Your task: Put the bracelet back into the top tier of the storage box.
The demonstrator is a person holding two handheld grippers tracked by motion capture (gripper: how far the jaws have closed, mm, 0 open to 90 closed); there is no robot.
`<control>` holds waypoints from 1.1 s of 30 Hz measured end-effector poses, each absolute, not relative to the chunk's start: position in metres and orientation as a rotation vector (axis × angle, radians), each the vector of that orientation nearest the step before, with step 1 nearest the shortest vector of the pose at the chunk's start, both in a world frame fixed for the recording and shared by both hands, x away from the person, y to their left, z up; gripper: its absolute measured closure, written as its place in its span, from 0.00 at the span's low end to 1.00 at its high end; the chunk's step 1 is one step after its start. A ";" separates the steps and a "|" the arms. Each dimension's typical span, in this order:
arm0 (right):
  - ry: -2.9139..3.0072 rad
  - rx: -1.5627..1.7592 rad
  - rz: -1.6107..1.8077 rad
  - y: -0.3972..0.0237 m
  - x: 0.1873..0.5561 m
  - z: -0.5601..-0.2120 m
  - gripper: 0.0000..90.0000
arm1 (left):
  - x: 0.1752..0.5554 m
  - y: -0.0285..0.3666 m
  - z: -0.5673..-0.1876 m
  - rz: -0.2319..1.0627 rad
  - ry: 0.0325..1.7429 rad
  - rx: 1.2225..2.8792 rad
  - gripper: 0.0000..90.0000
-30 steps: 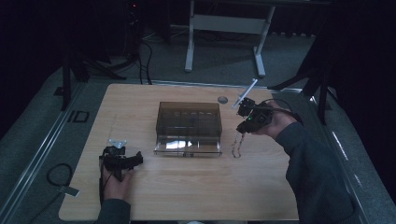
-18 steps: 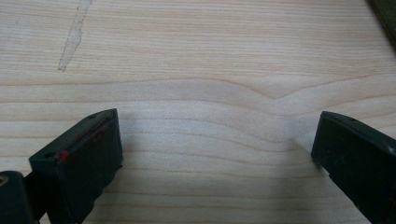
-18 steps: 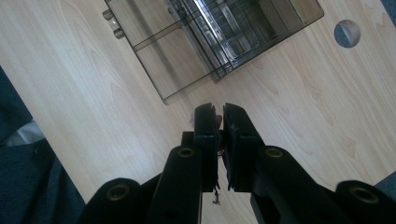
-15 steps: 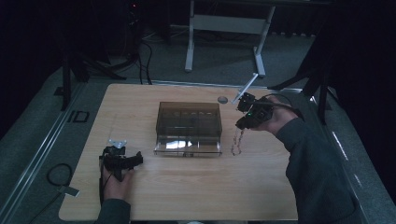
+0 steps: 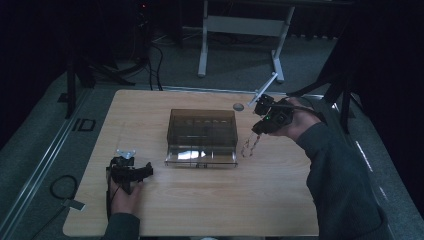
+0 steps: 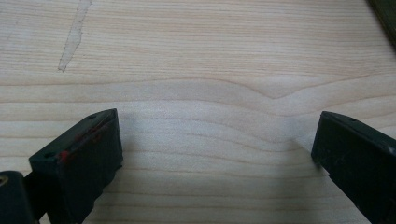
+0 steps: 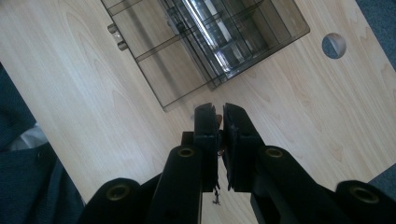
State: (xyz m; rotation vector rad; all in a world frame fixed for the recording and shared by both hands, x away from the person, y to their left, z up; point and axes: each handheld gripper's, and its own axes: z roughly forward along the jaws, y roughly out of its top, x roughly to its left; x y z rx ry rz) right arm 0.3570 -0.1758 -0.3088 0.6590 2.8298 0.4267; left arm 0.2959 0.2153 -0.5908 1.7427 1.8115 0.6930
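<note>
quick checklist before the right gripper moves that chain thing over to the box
1. Grip on the chain: the right gripper is shut on its top end, jaws nearly touching in the right gripper view. Ok.
2. Chain off the table: it dangles, but whether its lower end is clear cannot be told.
3. Smoked clear organizer box: lies to the left of the chain, compartments facing up. Ok.
4. Which compartment is free: cannot tell.
5. Left gripper: open, near the table's front left, away from the path. Ok.
</note>
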 end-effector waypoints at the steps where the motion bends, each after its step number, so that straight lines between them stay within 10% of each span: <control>1: 2.826 0.657 0.425 -0.175 0.357 -0.306 0.94 | 0.296 0.215 -0.591 0.694 1.812 1.741 0.02; 33: 2.841 0.550 0.470 -0.143 0.350 -0.293 0.94 | 0.296 0.215 -0.591 0.693 1.812 1.742 0.02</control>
